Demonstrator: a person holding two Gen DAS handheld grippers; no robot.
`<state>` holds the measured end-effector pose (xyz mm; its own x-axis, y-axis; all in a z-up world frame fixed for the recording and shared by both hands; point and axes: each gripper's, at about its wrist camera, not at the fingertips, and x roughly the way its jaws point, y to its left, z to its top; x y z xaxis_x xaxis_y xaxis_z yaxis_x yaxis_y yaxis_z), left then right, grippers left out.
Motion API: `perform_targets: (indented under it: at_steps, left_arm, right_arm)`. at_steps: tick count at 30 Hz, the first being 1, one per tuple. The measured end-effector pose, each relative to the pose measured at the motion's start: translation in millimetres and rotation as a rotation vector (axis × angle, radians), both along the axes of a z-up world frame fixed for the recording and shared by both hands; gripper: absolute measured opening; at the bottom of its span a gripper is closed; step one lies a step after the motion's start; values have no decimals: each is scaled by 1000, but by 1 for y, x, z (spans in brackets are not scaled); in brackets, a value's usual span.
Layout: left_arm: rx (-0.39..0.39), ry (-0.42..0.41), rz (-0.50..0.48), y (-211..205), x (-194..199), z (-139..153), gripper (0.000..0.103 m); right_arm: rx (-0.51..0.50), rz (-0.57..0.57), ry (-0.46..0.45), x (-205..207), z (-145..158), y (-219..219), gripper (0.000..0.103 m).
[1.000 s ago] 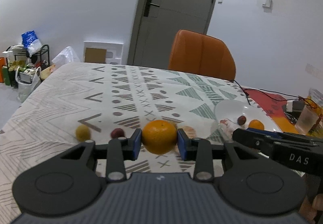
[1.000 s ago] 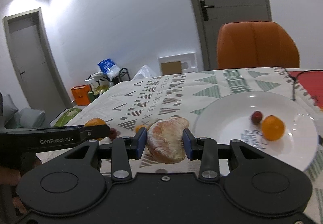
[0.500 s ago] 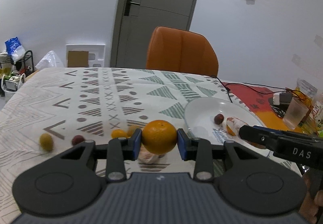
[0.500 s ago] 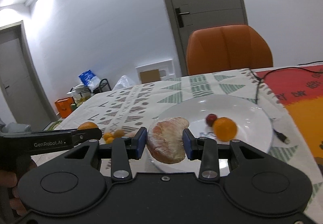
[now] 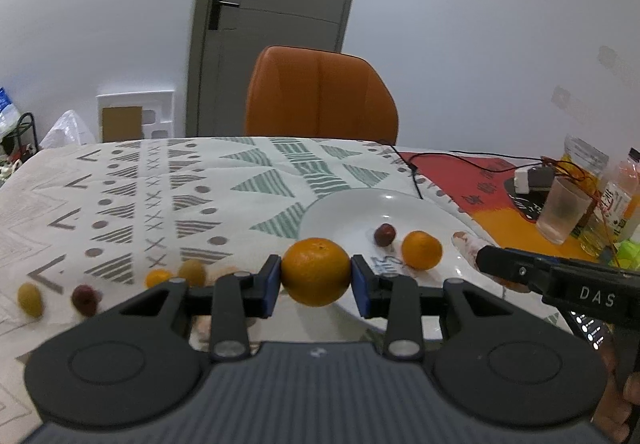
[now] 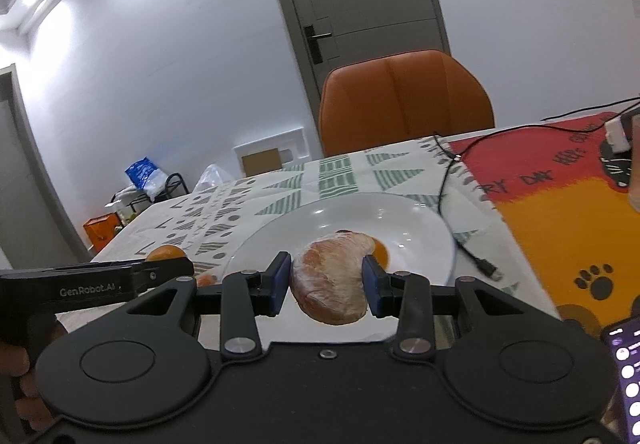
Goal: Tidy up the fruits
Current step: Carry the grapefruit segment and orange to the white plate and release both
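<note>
My left gripper (image 5: 316,278) is shut on an orange (image 5: 316,271), held just over the near left rim of the white plate (image 5: 344,211). On the plate lie a small orange (image 5: 422,250) and a dark red fruit (image 5: 385,234). My right gripper (image 6: 329,280) is shut on a peeled pomelo segment (image 6: 332,276), held above the near part of the plate (image 6: 416,228); it hides most of the small orange (image 6: 381,252). Loose on the cloth at left lie two green fruits (image 5: 30,299) (image 5: 192,272), a red one (image 5: 85,299) and a tiny orange one (image 5: 158,278).
An orange chair (image 5: 320,95) stands behind the table. A black cable (image 6: 452,179) runs past the plate's right side. A plastic cup (image 5: 562,209), bottles and a charger crowd the far right. A phone (image 6: 624,368) glows at the lower right.
Both grippers have swung right with their fruit: the plate has come from the right side towards the middle of each view. The loose fruits have slid left in the left wrist view.
</note>
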<state>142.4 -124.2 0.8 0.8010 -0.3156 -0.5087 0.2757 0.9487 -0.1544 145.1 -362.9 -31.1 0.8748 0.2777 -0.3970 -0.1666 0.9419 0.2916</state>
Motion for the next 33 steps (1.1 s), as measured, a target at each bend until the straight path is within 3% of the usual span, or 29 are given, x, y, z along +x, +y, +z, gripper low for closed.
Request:
perform_targets:
  at_steps: [16,25,28,29,30,33]
  left_arm:
    - [20,9,-55,-40,22,-3,36]
    - [43,8,-19,-30,20,-1,39]
    - [39,14,-3,-22,19,-1,41]
    - [40,17,3,-20,18,-1,42]
    - [41,19,9,-17,18,-1,43]
    - [43,21,23,-10,15,0,49]
  right_arm:
    - [-7,-69,14,4,-6,-24,37]
    - [-2,-100,8,12,-6,-26,37]
    - [1,-118,-27,12,-5,-24,47]
    - [-8,-123,-35,11,-3,-22,57]
    - [-10,-116,-37,12,-3,-21,61]
    - [-3,-90,-35,11,-1,-16,61]
